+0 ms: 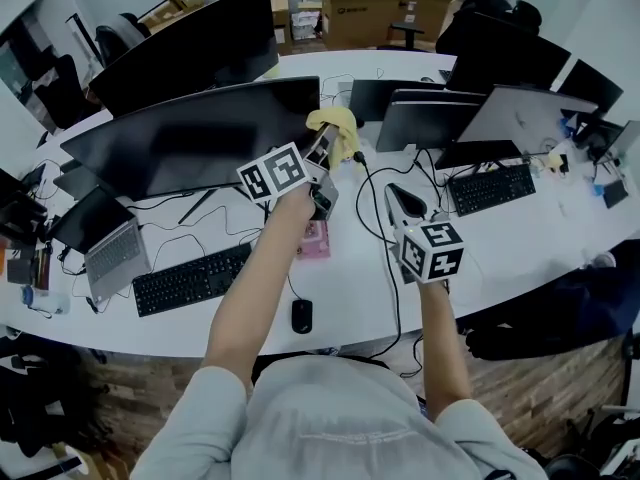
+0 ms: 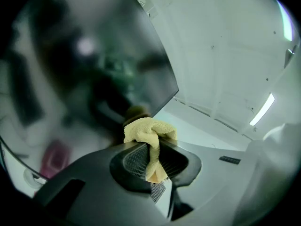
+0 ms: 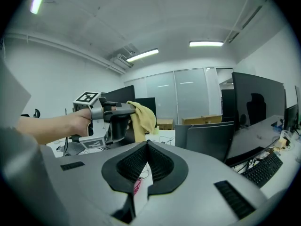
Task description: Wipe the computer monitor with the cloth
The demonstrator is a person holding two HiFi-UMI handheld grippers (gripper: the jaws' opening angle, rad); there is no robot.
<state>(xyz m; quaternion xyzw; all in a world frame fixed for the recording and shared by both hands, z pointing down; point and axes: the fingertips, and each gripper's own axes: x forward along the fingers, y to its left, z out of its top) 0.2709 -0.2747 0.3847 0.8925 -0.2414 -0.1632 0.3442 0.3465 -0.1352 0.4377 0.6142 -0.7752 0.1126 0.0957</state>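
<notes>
Office desk point(image 1: 520, 238), cloth point(image 2: 146, 128) pinched between left gripper point(image 2: 151, 149) jaws

Open-plan office: a long white desk point(image 1: 520, 238) carries rows of monitors point(image 1: 190, 138), keyboards point(image 1: 190, 280) and, at 9 o'clock, a laptop point(image 1: 110, 253). Cardboard boxes point(image 1: 385, 13) stand at 12 o'clock, beneath strip lights point(image 3: 206, 44) and glass partitions point(image 3: 188, 98).

The cloth point(image 1: 335, 126) is coloured yellow; the monitor point(image 1: 200, 138) and keyboard point(image 1: 190, 280) are finished in black; the desk point(image 1: 540, 240) is surfaced in white.
</notes>
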